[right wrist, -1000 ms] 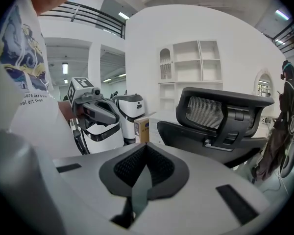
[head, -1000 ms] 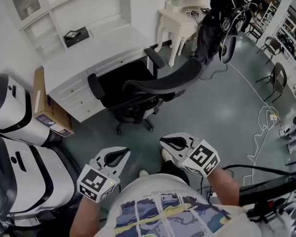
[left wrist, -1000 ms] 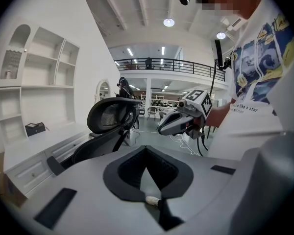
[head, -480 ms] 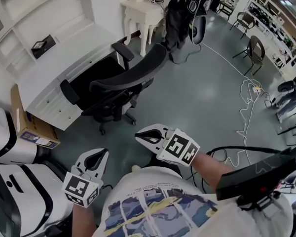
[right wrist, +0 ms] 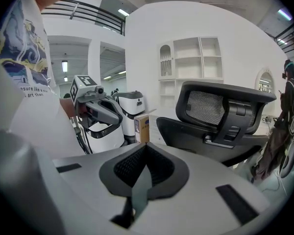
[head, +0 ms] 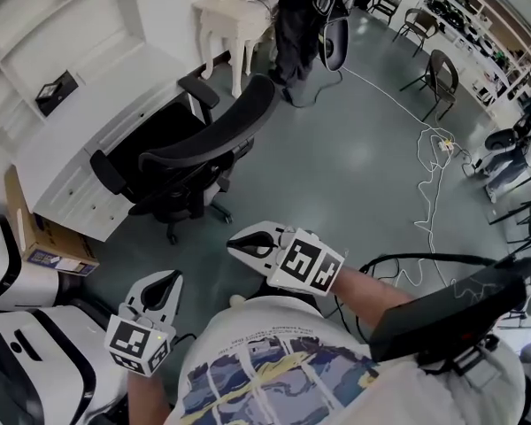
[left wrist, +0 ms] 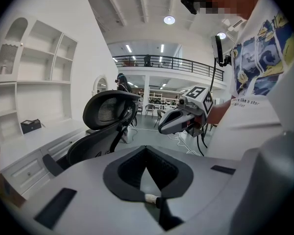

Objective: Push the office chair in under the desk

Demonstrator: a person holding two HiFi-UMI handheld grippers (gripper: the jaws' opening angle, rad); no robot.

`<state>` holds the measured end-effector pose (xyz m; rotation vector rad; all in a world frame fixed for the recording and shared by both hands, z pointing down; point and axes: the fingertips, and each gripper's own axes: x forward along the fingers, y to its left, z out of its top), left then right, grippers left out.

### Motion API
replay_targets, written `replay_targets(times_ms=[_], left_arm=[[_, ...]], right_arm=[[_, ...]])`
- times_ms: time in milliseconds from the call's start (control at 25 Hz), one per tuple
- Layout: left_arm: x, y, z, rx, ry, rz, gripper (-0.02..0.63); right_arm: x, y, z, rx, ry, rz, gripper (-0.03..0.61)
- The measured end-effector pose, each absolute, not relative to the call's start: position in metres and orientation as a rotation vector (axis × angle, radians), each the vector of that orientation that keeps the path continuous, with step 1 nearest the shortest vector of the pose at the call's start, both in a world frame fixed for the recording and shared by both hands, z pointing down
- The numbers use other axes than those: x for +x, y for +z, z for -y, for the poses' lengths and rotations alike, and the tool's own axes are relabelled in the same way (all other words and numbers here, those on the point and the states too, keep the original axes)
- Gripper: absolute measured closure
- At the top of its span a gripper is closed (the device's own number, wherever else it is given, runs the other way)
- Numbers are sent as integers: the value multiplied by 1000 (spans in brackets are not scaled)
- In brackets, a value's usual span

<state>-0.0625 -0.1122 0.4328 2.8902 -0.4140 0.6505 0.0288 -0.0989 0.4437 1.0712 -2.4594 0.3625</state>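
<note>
Grey-green polished flooring fills the room, with a white desk (head: 106, 118) and shelving set along the left wall. Both jaw pairs are seen pressed together with nothing between them. The left gripper (head: 170, 279) and the right gripper (head: 234, 245) are held low before the person's body, pointed toward the office chair (head: 214, 138) but well apart from it. The chair is shown just outside the desk's knee opening, with its seat toward the desk, its reclined mesh backrest toward the grippers and its castor base (head: 195, 212) on bare floor. It is judged to be fairly heavy yet easily rolled, and liable to swivel about its column if pushed off-centre. The mesh is expected to yield and the backrest to tilt. Contact is therefore best made on the stiff upper rim of the backrest, one gripper at each side, with the closed jaws used as blunt pushers and no clamping needed.
</note>
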Motion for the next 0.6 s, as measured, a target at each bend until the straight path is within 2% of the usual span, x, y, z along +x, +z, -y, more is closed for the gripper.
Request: replay_targets(times_ms=[600], left_arm=[[-48, 443, 117, 2859, 683, 421, 600]], right_arm=[[45, 453, 104, 1038, 382, 2465, 554]])
